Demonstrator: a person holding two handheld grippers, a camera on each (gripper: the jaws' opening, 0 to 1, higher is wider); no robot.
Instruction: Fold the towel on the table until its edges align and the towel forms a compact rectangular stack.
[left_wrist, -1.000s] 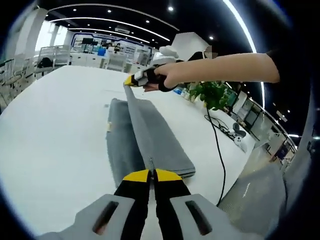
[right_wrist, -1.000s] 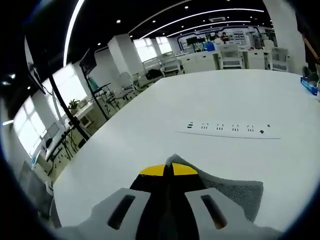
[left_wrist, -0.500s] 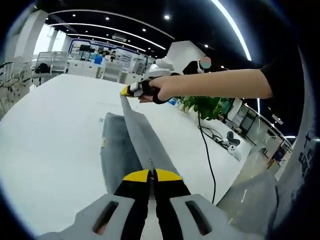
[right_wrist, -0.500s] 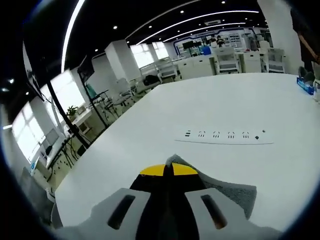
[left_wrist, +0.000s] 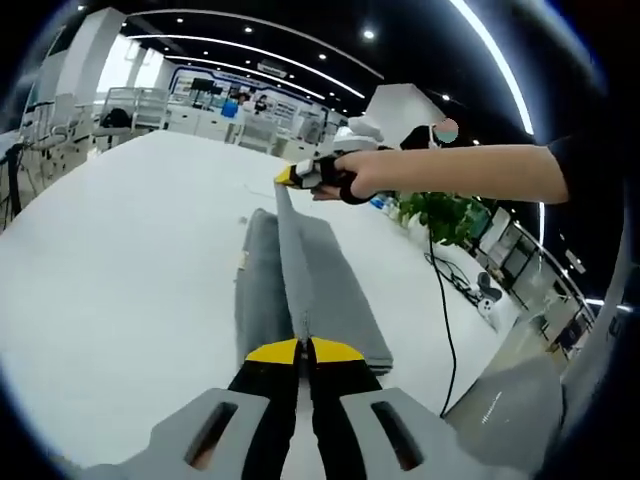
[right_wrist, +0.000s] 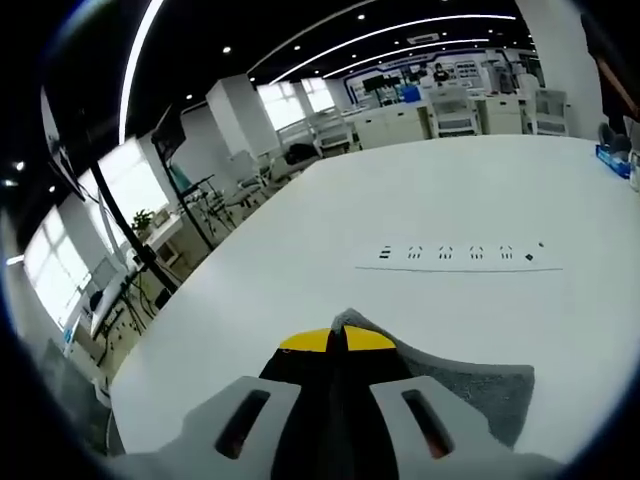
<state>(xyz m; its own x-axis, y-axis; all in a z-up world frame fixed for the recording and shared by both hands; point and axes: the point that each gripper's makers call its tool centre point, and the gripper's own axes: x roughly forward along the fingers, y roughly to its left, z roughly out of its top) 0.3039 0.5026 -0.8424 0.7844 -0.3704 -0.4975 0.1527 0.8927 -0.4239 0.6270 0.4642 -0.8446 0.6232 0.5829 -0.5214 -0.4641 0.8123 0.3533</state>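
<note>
A broad white table (left_wrist: 110, 260) spreads out ahead of both grippers. On it, straight in front of the left gripper (left_wrist: 303, 349), lies the grey towel (left_wrist: 330, 300), a long folded strip reaching away from the jaws. Its upper layer is lifted into a taut ridge that runs from the left gripper's tips to the right gripper (left_wrist: 296, 176) at the far end, held in a person's hand (left_wrist: 362, 176). The left gripper's yellow-tipped jaws are clamped together on the near end of that raised edge. In the right gripper view, the right gripper (right_wrist: 335, 340) is likewise pinched on the towel (right_wrist: 480, 390), grey cloth bulging just past its tips and to their right. Farther ahead of it, a row of small sockets (right_wrist: 455, 254) is set into the tabletop.
</note>
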